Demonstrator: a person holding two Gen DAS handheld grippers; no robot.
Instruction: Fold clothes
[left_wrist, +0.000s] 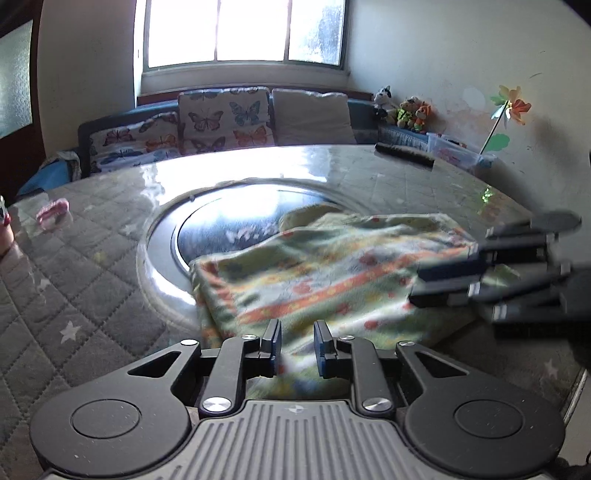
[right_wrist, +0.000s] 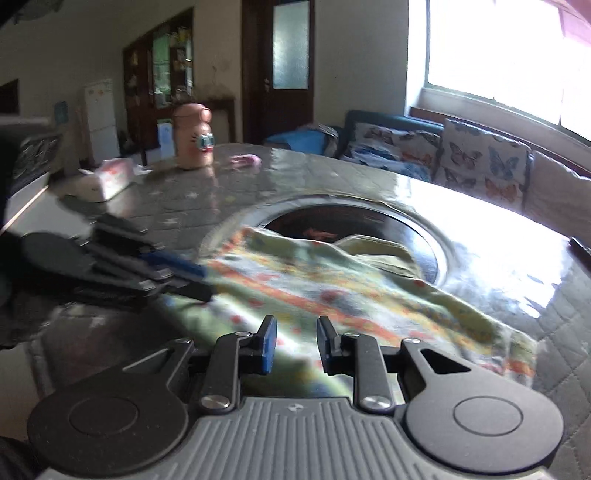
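A green and white cloth with orange stripes and red flowers (left_wrist: 317, 277) lies folded over on the round table, partly over the dark glass turntable (left_wrist: 229, 225). It also shows in the right wrist view (right_wrist: 332, 291). My left gripper (left_wrist: 297, 345) is open, its fingers just above the cloth's near edge. My right gripper (right_wrist: 295, 343) is open over the cloth's near edge too. The right gripper shows at the right of the left wrist view (left_wrist: 421, 284), and the left gripper at the left of the right wrist view (right_wrist: 205, 282). Neither holds the cloth.
The table has a grey quilted cover under clear plastic (left_wrist: 74, 295). A pink bottle (right_wrist: 194, 136), a tissue pack (right_wrist: 110, 179) and a small pink item (left_wrist: 53, 214) sit at its far side. A dark flat object (left_wrist: 404, 153) lies near the far edge. A sofa with butterfly cushions (left_wrist: 225, 118) stands behind.
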